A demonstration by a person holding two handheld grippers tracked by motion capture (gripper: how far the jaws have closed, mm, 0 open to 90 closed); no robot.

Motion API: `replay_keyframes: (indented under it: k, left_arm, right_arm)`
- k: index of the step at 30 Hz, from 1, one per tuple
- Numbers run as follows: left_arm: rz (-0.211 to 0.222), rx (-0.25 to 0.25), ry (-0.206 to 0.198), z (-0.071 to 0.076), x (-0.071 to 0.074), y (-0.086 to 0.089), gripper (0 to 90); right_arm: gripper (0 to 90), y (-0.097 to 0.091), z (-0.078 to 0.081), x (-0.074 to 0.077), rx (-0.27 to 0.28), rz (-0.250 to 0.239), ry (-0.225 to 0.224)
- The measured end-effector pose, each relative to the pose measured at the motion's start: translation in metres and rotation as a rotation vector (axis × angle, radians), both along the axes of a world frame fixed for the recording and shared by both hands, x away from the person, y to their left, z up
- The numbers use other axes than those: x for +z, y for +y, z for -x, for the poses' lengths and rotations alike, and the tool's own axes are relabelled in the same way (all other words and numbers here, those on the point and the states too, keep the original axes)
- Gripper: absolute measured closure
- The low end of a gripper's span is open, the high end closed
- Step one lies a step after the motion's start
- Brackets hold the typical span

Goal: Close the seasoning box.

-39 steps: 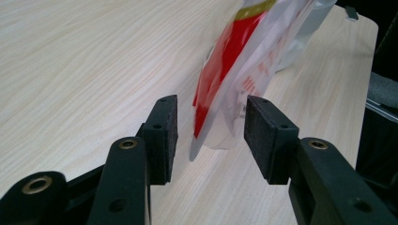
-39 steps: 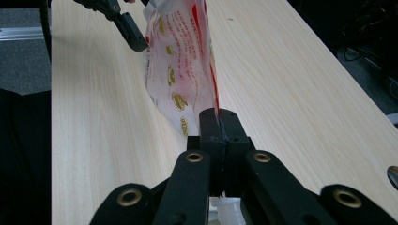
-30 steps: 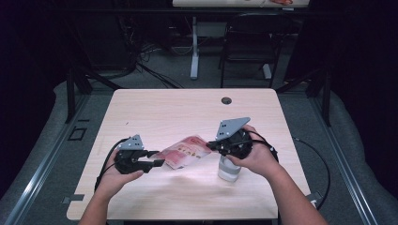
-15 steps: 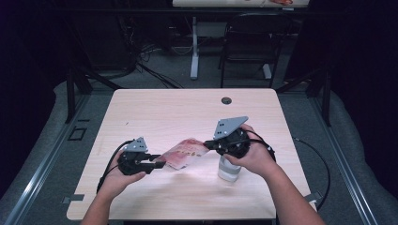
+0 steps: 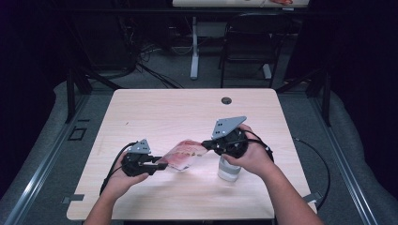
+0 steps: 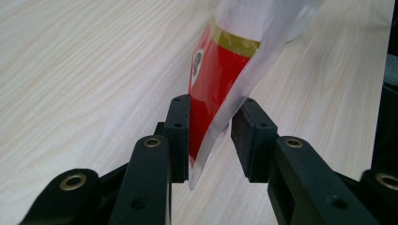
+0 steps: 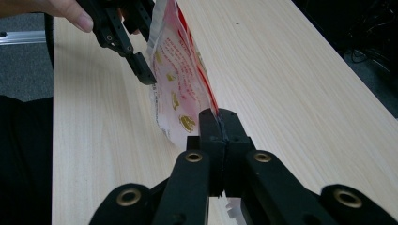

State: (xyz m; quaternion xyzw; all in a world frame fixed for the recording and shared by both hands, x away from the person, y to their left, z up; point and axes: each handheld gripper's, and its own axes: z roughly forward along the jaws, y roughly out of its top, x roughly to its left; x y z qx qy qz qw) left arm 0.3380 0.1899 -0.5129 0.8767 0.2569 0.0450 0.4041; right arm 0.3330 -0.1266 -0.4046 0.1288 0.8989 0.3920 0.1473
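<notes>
Now the left gripper [image 6: 211,140] has been closing its jaws around the near corner of the red bag [image 5: 184,155], but 1 pad sits off the plastic, so the bag hangs over the table [image 5: 155,112] from the right gripper [image 7: 219,131], pinched tight on its far edge. The high view shows a white cup [image 5: 229,169] under the right hand, and the left gripper view shows that gap.

- This looks like a lab or test room, not a home.
- One light wooden table [image 5: 155,108] stands in the middle, with a round cable hole [image 5: 226,100] near its far edge.
- Dark curtains hang all around.
- Black cables [image 5: 141,65] lie in a tangle on the grey floor [image 5: 42,154] past the far edge.
- A black chair [image 5: 246,54] and another table's leg [image 5: 194,49] stand behind.
</notes>
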Motion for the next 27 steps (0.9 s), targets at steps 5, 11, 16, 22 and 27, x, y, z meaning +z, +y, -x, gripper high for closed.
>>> replay_keyframes:
  k: [5, 11, 16, 22, 27]
  left_arm:
    - [-0.002, -0.004, 0.005, 0.0, -0.004, -0.003, 69.7]
    - [0.005, 0.004, 0.009, 0.001, -0.008, -0.004, 70.0]
    - [0.007, 0.008, 0.003, 0.001, -0.012, -0.005, 70.1]
    - [0.002, 0.011, 0.007, 0.001, -0.016, -0.006, 70.2]
    - [-0.002, 0.018, 0.013, 0.001, -0.022, -0.006, 70.2]
  right_arm:
    - [89.9, 0.0, -0.001, -0.001, -0.005, -0.002, 0.002]
    - [89.8, 0.001, -0.001, -0.001, -0.004, -0.005, 0.003]
    - [89.7, 0.001, -0.001, -0.002, -0.006, -0.006, 0.006]
    - [89.4, 0.003, -0.002, -0.004, -0.007, -0.013, 0.013]
    - [89.1, 0.005, -0.003, -0.006, 0.001, -0.009, 0.022]
